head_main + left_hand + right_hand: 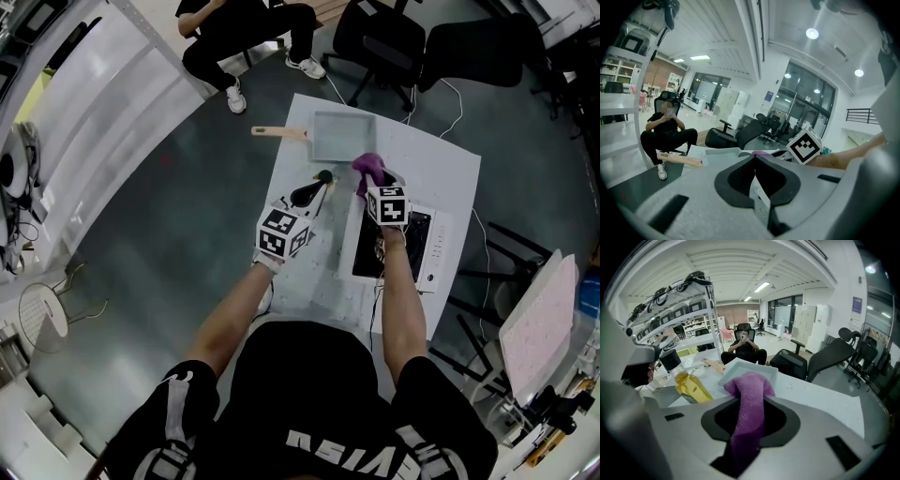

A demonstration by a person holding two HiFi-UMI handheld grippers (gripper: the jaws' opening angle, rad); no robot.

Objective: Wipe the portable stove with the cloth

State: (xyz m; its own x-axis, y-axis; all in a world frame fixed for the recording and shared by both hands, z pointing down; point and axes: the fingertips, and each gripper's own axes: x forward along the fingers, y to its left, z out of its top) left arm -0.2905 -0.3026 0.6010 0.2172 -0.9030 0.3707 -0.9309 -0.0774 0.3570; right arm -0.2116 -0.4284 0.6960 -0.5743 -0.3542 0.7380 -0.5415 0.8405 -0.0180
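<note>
The portable stove (412, 251), white with a black top, lies on the right side of the white table (450, 169). My right gripper (376, 184) hangs over the stove's far end, shut on the purple cloth (367, 170). In the right gripper view the cloth (751, 385) rises between the jaws and flops forward; the stove is hidden below the gripper body. My left gripper (302, 212) hovers over the table left of the stove, close to an oil bottle (310, 192). In the left gripper view its jaws meet with nothing held.
A square grey pan (342, 136) with a wooden handle (278, 132) sits at the table's far end, just beyond the cloth. The oil bottle (689, 383) stands left of the pan (750, 369). A seated person (744, 347) and office chairs (384, 37) are beyond the table.
</note>
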